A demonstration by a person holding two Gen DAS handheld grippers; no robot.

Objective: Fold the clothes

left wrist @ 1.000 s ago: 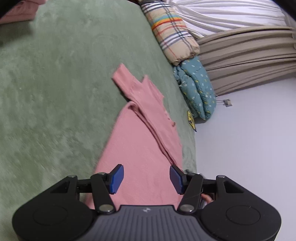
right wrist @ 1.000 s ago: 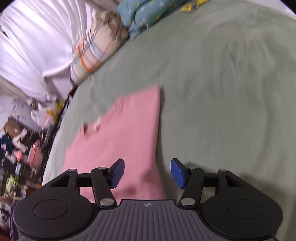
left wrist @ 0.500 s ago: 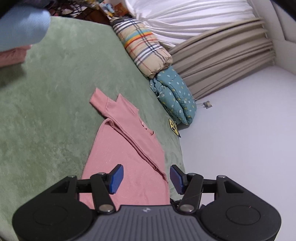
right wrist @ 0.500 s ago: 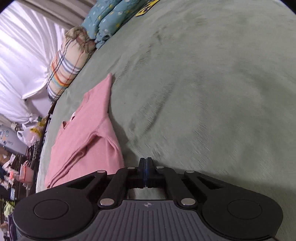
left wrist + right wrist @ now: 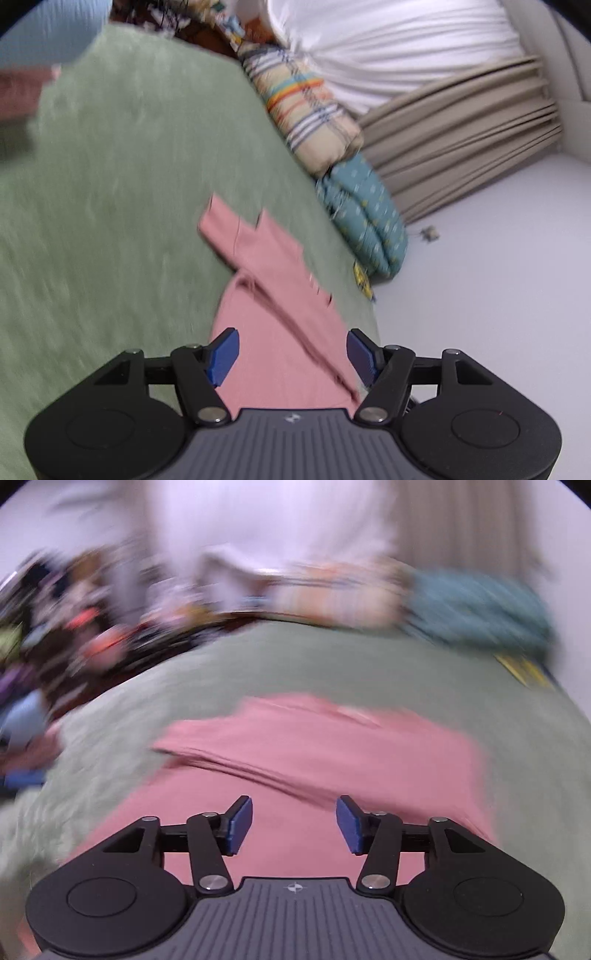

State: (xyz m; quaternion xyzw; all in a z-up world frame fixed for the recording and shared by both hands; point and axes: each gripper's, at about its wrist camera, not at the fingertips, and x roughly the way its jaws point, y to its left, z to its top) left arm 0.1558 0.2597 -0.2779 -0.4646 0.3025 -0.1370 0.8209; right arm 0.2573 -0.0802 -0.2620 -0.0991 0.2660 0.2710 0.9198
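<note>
Half a second ago the right claw (image 5: 294,821) was pressed together low at the shirt's edge; now its blue pads stand spread and empty, and its view has swung round to look across the pink shirt (image 5: 332,753) toward the blurred pillows at the head of the bed. That suggests it has just let go of a flap it carried over. The left claw (image 5: 293,352) is likewise spread, holding nothing, hovering over the shirt's lower part with a folded ridge of fabric running between its pads toward the far sleeve (image 5: 236,229). The shirt lies on the green blanket (image 5: 129,184) near the bed's right edge, just short of the teal pillow (image 5: 365,221) and the plaid pillow (image 5: 306,107). Judging by the lengthwise crease, one side fold looks done and both claws are between grips. Next would likely be a fresh hold on hem or sleeve; motion blur hides the fabric edges, so picking one layer cleanly needs care.
</note>
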